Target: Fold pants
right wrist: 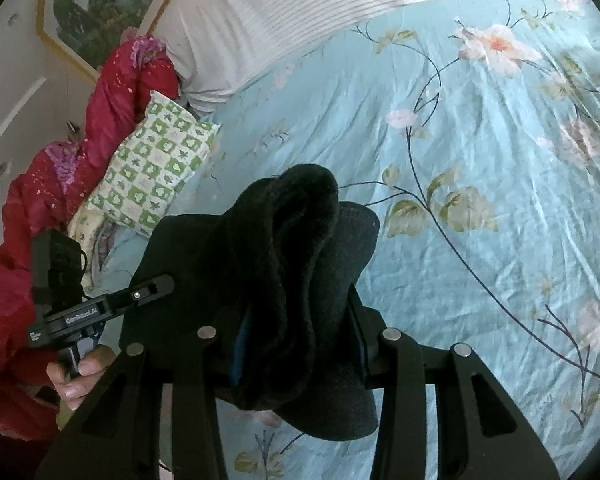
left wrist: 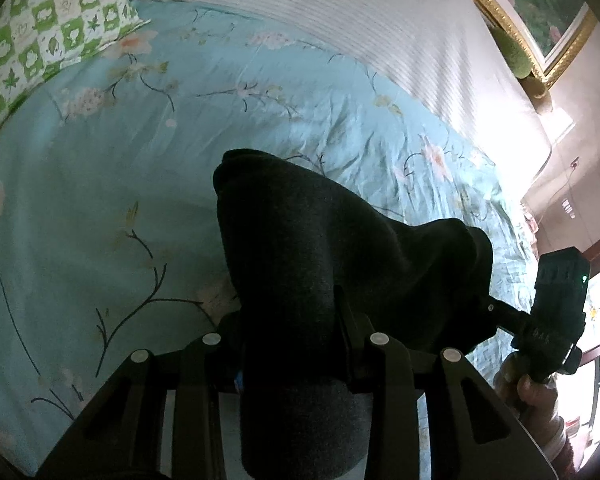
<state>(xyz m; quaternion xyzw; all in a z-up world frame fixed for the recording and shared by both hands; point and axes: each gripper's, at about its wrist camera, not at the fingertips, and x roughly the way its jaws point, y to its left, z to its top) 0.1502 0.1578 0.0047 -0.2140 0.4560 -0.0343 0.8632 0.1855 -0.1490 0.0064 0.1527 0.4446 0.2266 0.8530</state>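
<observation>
The dark pants point(left wrist: 320, 248) hang bunched above the light blue flowered bed sheet point(left wrist: 100, 200). My left gripper point(left wrist: 296, 340) is shut on the pants, whose cloth drapes over and hides its fingertips. My right gripper point(right wrist: 296, 340) is shut on another part of the same pants point(right wrist: 284, 248), with folds of cloth piled over its jaws. Each gripper shows in the other's view: the right one point(left wrist: 548, 316) at the right edge, the left one point(right wrist: 80, 312) at the left, both held by hands.
A green and white checked pillow point(left wrist: 40, 40) lies on the bed, also in the right wrist view point(right wrist: 152, 172). A red quilt point(right wrist: 40, 220) is heaped beside it. A white striped cover point(left wrist: 340, 20) lies along the far side. A gold-framed picture point(left wrist: 540, 20) hangs on the wall.
</observation>
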